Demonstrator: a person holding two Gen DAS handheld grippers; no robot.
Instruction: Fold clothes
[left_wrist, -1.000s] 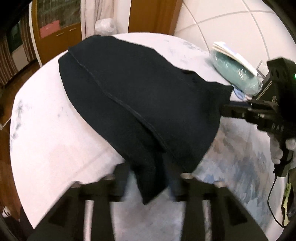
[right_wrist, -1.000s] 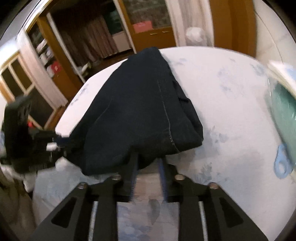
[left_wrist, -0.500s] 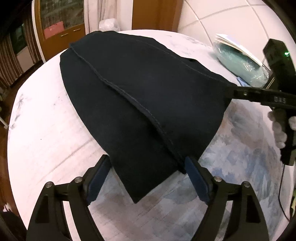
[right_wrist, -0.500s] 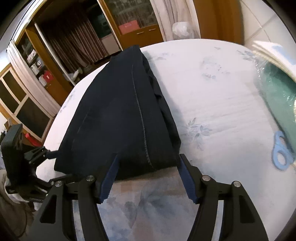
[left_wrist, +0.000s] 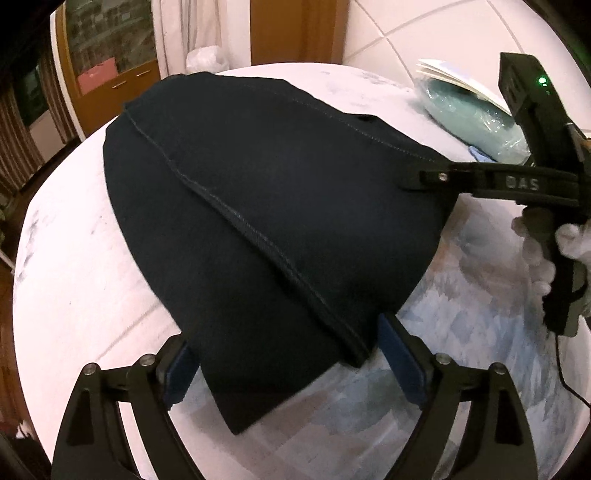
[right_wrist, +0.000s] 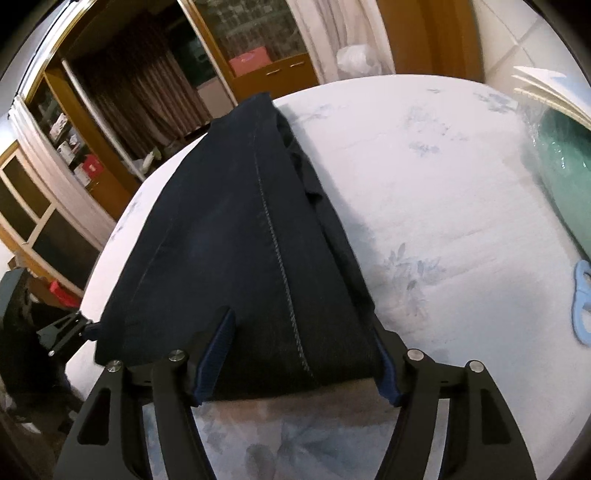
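Now both sets of fingers have let go: the left gripper (left_wrist: 284, 360) is opening wider, the right gripper (right_wrist: 295, 356) stands apart, each straddling a near corner of the dark jeans (left_wrist: 266, 206), which lie folded on the tabletop (right_wrist: 424, 192). That fold looks finished.

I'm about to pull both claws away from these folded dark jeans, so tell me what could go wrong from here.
1. The left claw is opening with the jeans' near corner between its pads, and the right claw also straddles the fold; a pad could snag the cloth and drag the fold open.
2. The jeans' far end lies at the table's edge, so a tug might slide them off.
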